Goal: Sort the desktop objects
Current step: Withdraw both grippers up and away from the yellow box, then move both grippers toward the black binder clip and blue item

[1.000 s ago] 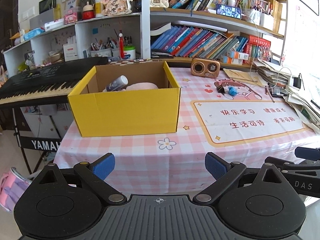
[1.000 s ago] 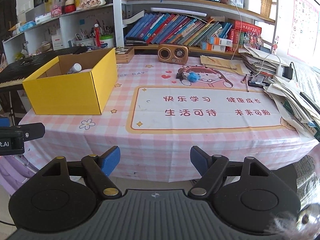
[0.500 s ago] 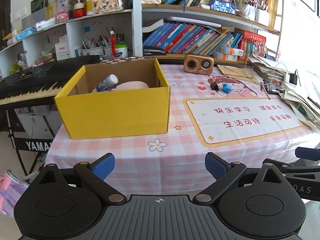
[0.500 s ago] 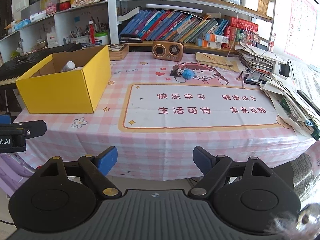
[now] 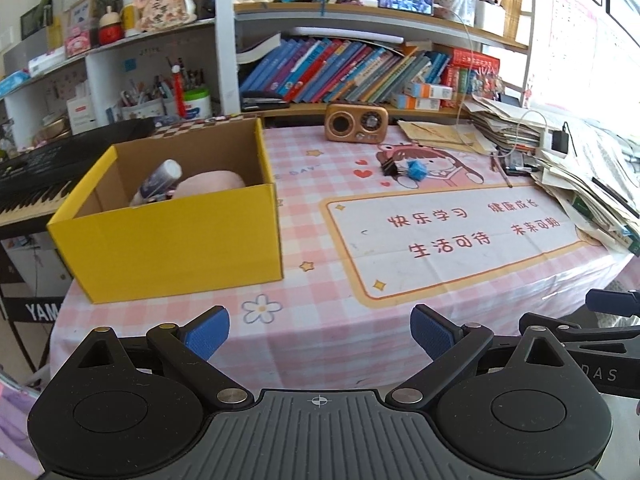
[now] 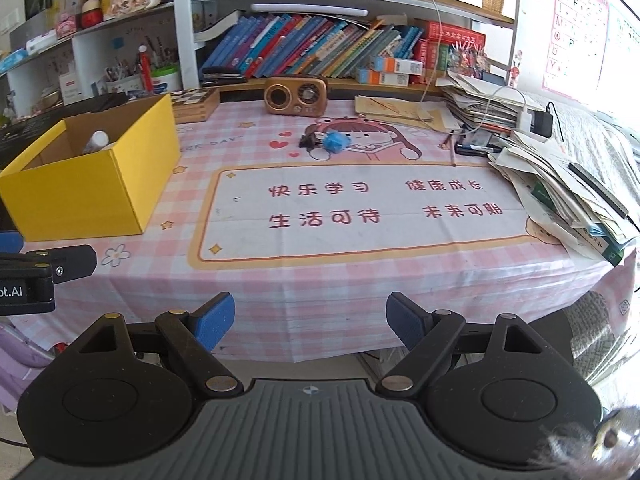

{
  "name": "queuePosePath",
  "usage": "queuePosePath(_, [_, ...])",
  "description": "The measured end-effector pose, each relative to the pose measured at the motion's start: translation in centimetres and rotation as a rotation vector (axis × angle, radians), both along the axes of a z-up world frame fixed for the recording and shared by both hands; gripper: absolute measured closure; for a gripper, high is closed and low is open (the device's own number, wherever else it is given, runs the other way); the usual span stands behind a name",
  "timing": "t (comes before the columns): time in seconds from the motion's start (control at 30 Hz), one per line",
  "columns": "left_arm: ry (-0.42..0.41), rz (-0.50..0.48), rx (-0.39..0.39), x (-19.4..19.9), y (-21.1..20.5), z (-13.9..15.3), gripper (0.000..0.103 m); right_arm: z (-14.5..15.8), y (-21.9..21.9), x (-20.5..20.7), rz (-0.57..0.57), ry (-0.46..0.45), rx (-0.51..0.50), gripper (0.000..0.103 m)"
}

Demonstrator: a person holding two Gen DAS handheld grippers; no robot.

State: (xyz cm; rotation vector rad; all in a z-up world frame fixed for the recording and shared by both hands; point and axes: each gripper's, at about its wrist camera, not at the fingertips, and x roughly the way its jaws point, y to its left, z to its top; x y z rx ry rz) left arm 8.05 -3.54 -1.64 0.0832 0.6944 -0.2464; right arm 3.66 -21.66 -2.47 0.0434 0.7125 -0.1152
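An open yellow cardboard box (image 5: 176,240) (image 6: 92,192) stands on the left of the pink checked tablecloth (image 5: 320,312); inside lie a white bottle (image 5: 160,180) and a pink soft thing (image 5: 208,184). Farther back on the cloth sit a black binder clip (image 5: 389,168) (image 6: 309,141) and a fuzzy blue ball (image 5: 416,170) (image 6: 335,140). My left gripper (image 5: 320,334) hangs open before the table's front edge, nothing between its blue pads. My right gripper (image 6: 310,322) is also open and empty, in front of the table's middle.
A small wooden radio (image 5: 357,123) (image 6: 295,95) stands at the back by the bookshelf. Piles of papers and books (image 6: 568,184) crowd the right side, with pens (image 6: 476,148) and a charger (image 6: 542,122). A black keyboard (image 5: 36,184) sits left of the table.
Both grippers have drawn back from the table and drifted sideways, so the box and mat look smaller. The right jaws stand slightly wider than a second ago.
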Motion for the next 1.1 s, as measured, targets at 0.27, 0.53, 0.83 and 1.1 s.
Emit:
queuePosePath(0.27, [0.007, -0.03, 0.004, 1.3, -1.7, -0.2, 0.004, -0.2, -1.6, 1.0, -0.022, 0.007, 0.004, 0.021])
queuePosePath(0.53, [0.008, -0.048, 0.007, 3.2, -3.8, -0.4, 0.004, -0.4, -3.3, 3.1, -0.023, 0.013, 0.009, 0.021])
queuePosePath(0.83, [0.002, -0.06, 0.019, 6.3, -7.4, -0.5, 0.004, -0.9, -6.6, 6.3, -0.011, 0.023, 0.016, 0.021])
queuePosePath(1.1, [0.022, -0.015, 0.029, 10.1, -10.8, -0.9, 0.004, -1.5, -10.6, 10.3, 0.035, 0.051, 0.034, 0.021])
